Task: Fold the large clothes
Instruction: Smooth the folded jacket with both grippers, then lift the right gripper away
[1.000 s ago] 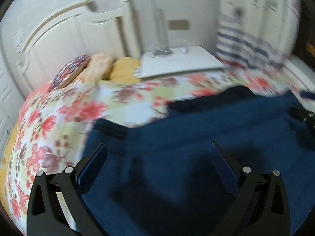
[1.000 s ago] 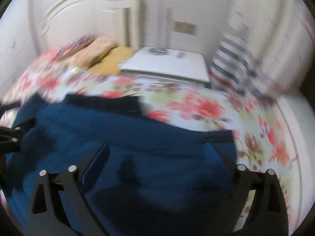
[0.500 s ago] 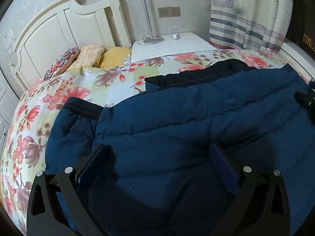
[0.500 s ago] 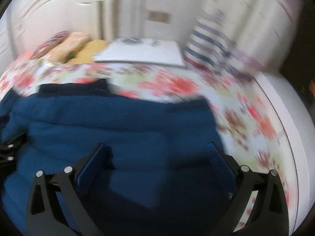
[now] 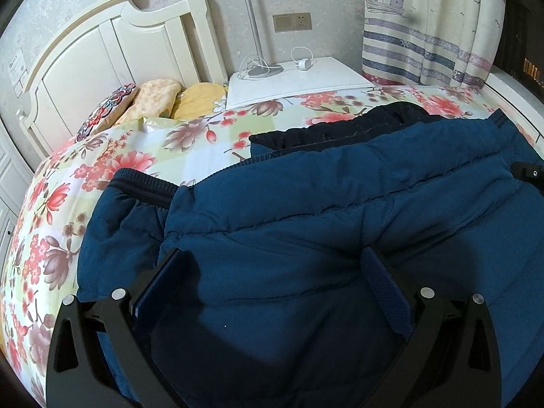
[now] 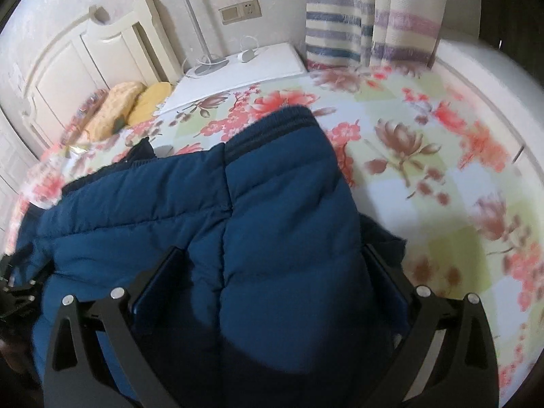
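A dark blue padded jacket (image 5: 323,210) lies spread on the floral bed, its darker collar (image 5: 340,132) at the far side. One sleeve with a ribbed cuff (image 5: 142,187) lies out to the left. My left gripper (image 5: 272,272) is open just over the jacket's body, fabric filling the space between its fingers. In the right wrist view the other sleeve, with its cuff (image 6: 282,122), lies on the jacket (image 6: 153,210) pointing away from me. My right gripper (image 6: 272,268) is open over that sleeve. Each gripper shows at the edge of the other's view.
The floral bedsheet (image 5: 136,156) covers the bed up to a white headboard (image 5: 102,51) with pillows (image 5: 153,98). A white nightstand (image 5: 299,81) holds a lamp base and a charger. A striped curtain (image 5: 425,34) hangs at the right above a white ledge (image 6: 476,68).
Both grippers have drawn back and tilted down over the jacket. In the right wrist view the right sleeve now points away from me instead of lying out to the right.
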`<action>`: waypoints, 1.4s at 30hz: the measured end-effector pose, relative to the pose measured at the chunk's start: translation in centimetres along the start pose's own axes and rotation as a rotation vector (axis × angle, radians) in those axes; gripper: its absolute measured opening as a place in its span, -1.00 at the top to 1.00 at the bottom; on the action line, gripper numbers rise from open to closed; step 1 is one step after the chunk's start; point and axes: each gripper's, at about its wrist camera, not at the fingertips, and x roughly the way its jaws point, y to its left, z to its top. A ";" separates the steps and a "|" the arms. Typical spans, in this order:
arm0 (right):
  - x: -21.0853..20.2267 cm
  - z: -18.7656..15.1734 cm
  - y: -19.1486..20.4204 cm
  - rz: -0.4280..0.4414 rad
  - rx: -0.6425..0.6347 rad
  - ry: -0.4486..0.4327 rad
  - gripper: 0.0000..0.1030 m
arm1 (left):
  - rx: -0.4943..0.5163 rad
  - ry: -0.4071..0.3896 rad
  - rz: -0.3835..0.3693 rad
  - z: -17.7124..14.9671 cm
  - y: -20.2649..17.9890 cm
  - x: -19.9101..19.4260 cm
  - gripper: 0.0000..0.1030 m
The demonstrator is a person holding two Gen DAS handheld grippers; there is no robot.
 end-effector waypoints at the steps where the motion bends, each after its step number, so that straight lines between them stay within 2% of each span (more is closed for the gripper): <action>1: -0.6 0.1 0.8 -0.050 -0.035 -0.018 -0.95 | -0.003 0.009 -0.007 0.1 0.2 0.0 -0.91; 2: -2.0 0.0 2.3 -0.115 -0.103 -0.061 -0.95 | -0.004 0.016 -0.011 0.2 0.3 0.0 -0.91; 3: -3.1 -0.3 3.3 -0.116 -0.141 -0.092 -0.95 | -0.001 0.019 -0.011 0.2 0.4 -0.4 -0.91; 6: -6.5 -1.7 7.6 -0.018 -0.265 -0.140 -0.95 | -0.038 -0.010 0.014 -0.3 1.0 -2.7 -0.91; 9: -6.8 -3.8 12.3 0.004 -0.440 -0.111 -0.95 | -0.062 -0.061 -0.027 -1.4 0.9 -5.2 -0.91; 11: -4.9 -5.2 14.2 -0.013 -0.506 -0.067 -0.95 | -0.035 -0.042 0.033 -2.6 0.4 -4.3 -0.91; 12: -4.2 -5.6 14.4 -0.023 -0.508 -0.066 -0.95 | -0.042 -0.034 0.009 -3.3 0.6 -3.6 -0.91; 14: -3.7 -5.5 13.5 0.027 -0.460 -0.068 -0.95 | -0.096 -0.056 -0.046 -3.6 1.7 -3.4 -0.91; 16: -3.3 -5.2 12.4 0.083 -0.414 -0.052 -0.95 | -0.119 -0.042 -0.070 -3.4 2.3 -3.0 -0.91; 18: -3.5 -5.0 12.0 0.093 -0.393 -0.053 -0.95 | -0.112 -0.038 -0.063 -3.4 2.1 -2.8 -0.91; 20: -4.5 -5.0 10.9 0.039 -0.366 -0.079 -0.95 | -0.116 -0.052 -0.051 -3.7 2.2 -3.5 -0.91; 22: -5.5 -5.1 9.0 0.015 -0.324 -0.097 -0.95 | -0.119 -0.102 0.053 -4.7 2.7 -5.6 -0.91; 24: -6.2 -5.5 5.6 0.015 -0.253 -0.096 -0.95 | -0.130 -0.156 0.108 -6.0 3.6 -7.5 -0.91; 25: -6.3 -5.7 4.0 0.007 -0.222 -0.099 -0.95 | -0.155 -0.153 0.128 -6.7 4.7 -7.7 -0.91; 27: -6.6 -6.3 0.9 0.029 -0.152 -0.104 -0.95 | -0.204 -0.095 0.128 -7.6 6.4 -6.7 -0.91; 29: -6.3 -6.9 -1.3 0.078 -0.078 -0.092 -0.95 | -0.286 -0.090 0.045 -8.3 8.2 -5.9 -0.91; 30: -6.2 -7.0 -1.6 0.085 -0.061 -0.088 -0.95 | -0.314 -0.086 0.045 -8.2 8.7 -5.8 -0.91; 32: -6.7 -7.1 -1.5 0.061 -0.049 -0.082 -0.95 | -0.290 -0.075 0.072 -8.0 8.3 -5.5 -0.91; 34: -7.8 -7.2 -0.5 0.024 -0.062 -0.097 -0.95 | -0.264 -0.072 0.105 -7.8 7.8 -5.6 -0.91; 38: -11.1 -8.7 4.1 0.083 -0.213 -0.163 -0.95 | -0.271 -0.069 0.102 -7.9 7.8 -5.6 -0.91; 40: -11.8 -10.2 7.3 0.118 -0.349 -0.171 -0.95 | -0.276 -0.065 0.095 -8.2 7.8 -5.7 -0.91; 42: -10.8 -11.8 9.3 0.058 -0.463 -0.154 -0.95 | -0.284 -0.063 0.082 -8.2 8.1 -5.6 -0.91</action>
